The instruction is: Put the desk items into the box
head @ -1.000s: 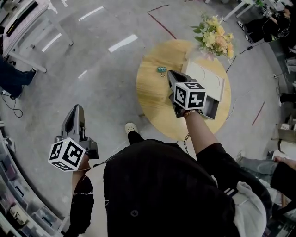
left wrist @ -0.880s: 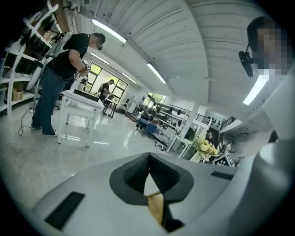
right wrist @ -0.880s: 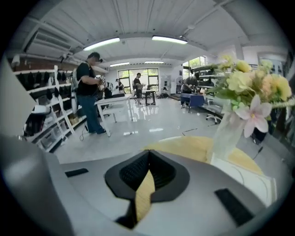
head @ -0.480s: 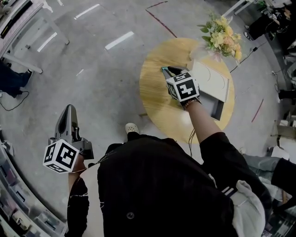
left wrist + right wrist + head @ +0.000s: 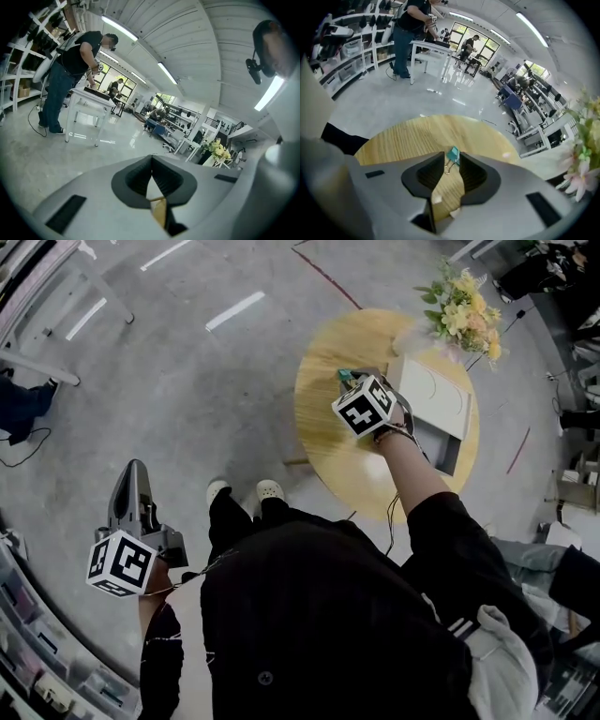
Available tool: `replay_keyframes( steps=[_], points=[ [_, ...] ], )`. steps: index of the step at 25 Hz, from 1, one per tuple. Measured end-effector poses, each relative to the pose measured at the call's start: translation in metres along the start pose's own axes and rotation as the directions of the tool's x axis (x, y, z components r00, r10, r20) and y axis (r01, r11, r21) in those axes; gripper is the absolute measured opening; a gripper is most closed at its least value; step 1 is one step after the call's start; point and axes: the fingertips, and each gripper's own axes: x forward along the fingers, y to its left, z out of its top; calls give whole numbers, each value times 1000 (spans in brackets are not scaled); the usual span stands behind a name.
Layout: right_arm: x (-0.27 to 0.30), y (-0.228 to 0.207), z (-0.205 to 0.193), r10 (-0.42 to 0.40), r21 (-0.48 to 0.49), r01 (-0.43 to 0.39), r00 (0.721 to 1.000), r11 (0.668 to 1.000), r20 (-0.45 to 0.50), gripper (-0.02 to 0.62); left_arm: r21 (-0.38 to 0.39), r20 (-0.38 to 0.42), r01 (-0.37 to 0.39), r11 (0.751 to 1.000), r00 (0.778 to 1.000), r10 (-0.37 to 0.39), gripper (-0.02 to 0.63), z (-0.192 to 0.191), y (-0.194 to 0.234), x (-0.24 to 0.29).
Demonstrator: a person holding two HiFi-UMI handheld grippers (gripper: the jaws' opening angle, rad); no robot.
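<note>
A small teal binder clip (image 5: 453, 154) lies on the round wooden table (image 5: 412, 136), its wire handles pointing back between my right gripper's jaws. My right gripper (image 5: 451, 162) is open by a narrow gap, with its fingertips at either side of the clip. In the head view the right gripper (image 5: 350, 381) reaches over the table (image 5: 328, 423) to the clip (image 5: 343, 375), left of the white box (image 5: 433, 395). Down at my left side, off the table, my left gripper (image 5: 134, 474) hangs over the floor. Its jaws are shut and hold nothing (image 5: 151, 161).
A bunch of yellow flowers (image 5: 461, 310) stands at the table's far edge behind the box. White work tables (image 5: 433, 49), shelving (image 5: 351, 42) and several people fill the room beyond. My shoes (image 5: 269, 491) are beside the table's near-left edge.
My right gripper has moved forward and left across the table, up to the binder clip. I have stepped closer to the table. The left gripper has stayed low at my side.
</note>
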Motion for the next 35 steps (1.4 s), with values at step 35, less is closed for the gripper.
replay_keyframes(
  steps=[35],
  points=[
    [7, -17, -4, -276, -238, 225, 938, 945, -210, 9, 52, -164, 248, 967, 958, -237, 11, 55, 13, 84]
  ],
)
